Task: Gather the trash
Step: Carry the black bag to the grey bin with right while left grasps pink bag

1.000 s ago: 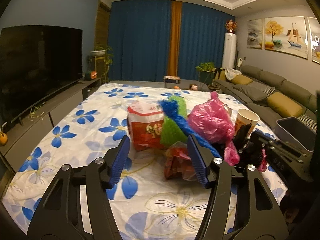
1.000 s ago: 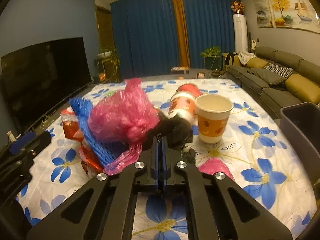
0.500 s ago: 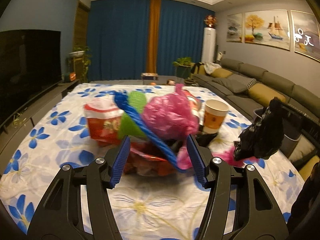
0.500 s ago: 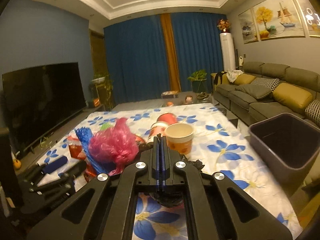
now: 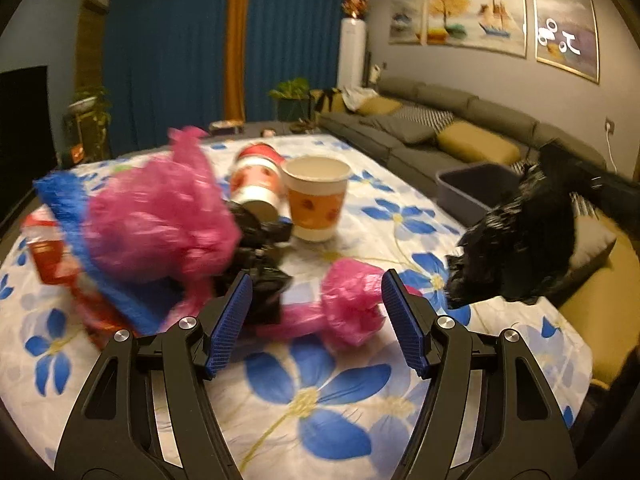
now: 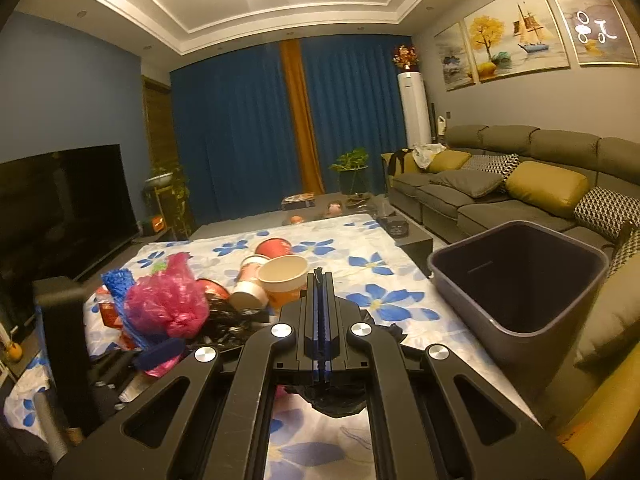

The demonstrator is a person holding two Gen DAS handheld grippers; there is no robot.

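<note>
Black crumpled bag [image 5: 516,248] hangs clamped in right gripper [image 6: 319,320], off the table's right edge near bin [image 6: 516,276]; left gripper [image 5: 316,320] fingers apart, pink bag [image 5: 352,300] between them.

surface: floral-cloth table [image 5: 340,400] | on it: paper cup [image 5: 316,200], pink bag [image 5: 352,304], trash pile [image 5: 152,232]

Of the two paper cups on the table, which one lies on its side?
The red-and-white cup lies on its side; the orange cup beside it stands upright.
</note>
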